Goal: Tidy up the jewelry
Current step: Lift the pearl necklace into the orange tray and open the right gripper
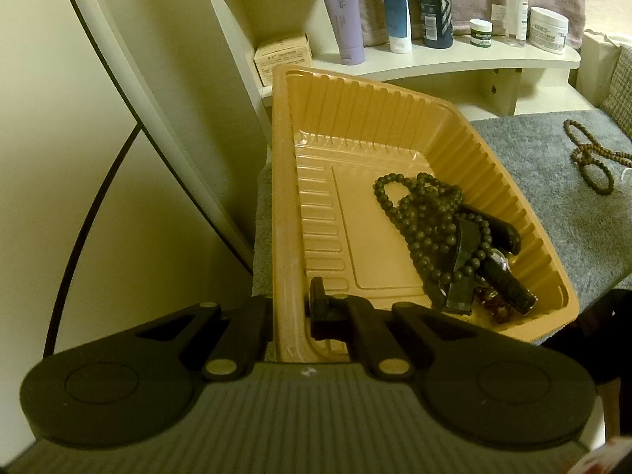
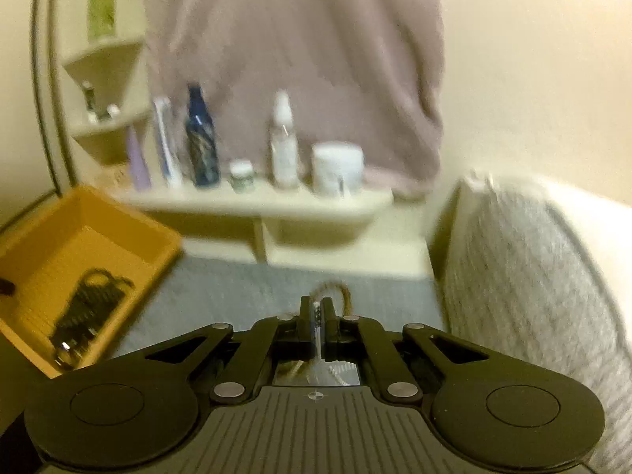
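the left tool (image 1: 290, 312) is clamped on the near left rim of the tray (image 1: 284, 197), which holds dark beads (image 1: 426, 213) at frame centre. the right tool (image 2: 316, 316) is pinched on a pale chain (image 2: 316, 318) at lower centre, with brown beads (image 2: 335, 290) just beyond on the grey mat (image 2: 221, 296).

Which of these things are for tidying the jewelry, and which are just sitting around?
For the job:
orange tray
dark bead necklaces in it
brown bead strand on the grey mat
left gripper, clamping the tray rim

Just around:
purple tube
spray bottle
cream jar
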A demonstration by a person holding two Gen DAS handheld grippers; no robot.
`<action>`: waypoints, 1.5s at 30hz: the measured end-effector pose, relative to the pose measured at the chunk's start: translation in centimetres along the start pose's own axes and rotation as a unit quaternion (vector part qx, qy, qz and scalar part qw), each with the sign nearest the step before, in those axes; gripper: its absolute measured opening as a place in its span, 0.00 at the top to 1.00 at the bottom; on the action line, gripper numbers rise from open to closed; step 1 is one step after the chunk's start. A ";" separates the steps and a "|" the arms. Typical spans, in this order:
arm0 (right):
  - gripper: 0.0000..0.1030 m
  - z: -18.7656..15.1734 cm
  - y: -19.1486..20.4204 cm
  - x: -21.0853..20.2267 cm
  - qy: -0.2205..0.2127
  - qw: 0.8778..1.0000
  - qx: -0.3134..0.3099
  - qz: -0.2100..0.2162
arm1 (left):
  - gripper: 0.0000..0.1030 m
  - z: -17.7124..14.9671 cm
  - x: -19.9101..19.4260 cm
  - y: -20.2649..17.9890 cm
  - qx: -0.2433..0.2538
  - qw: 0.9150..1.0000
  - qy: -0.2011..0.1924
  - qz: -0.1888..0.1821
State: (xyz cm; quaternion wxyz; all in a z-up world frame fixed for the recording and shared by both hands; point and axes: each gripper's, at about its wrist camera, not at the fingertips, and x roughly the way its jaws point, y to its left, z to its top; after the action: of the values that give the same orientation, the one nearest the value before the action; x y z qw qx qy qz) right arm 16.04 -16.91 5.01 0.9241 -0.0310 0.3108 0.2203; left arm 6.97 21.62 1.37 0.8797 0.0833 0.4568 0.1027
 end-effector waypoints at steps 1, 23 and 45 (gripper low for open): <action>0.98 0.7 0.1 -0.4 -0.008 1.000 -0.010 0.005 | 0.98 0.0 0.0 0.0 0.001 1.000 0.000 0.000; 0.98 10.6 11.9 -1.2 -0.074 0.960 -0.177 0.205 | 0.98 0.0 -0.1 0.1 0.000 1.000 -0.003 -0.002; 0.98 6.7 22.3 9.7 0.038 0.917 -0.243 0.315 | 0.98 -0.1 0.0 0.3 -0.007 1.000 -0.002 -0.005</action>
State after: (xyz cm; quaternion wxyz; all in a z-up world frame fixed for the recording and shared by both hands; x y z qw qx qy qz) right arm 17.12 8.27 6.44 0.7586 -0.1632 0.2763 0.5670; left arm 6.89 21.89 1.41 0.8818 0.0749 0.4544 0.1019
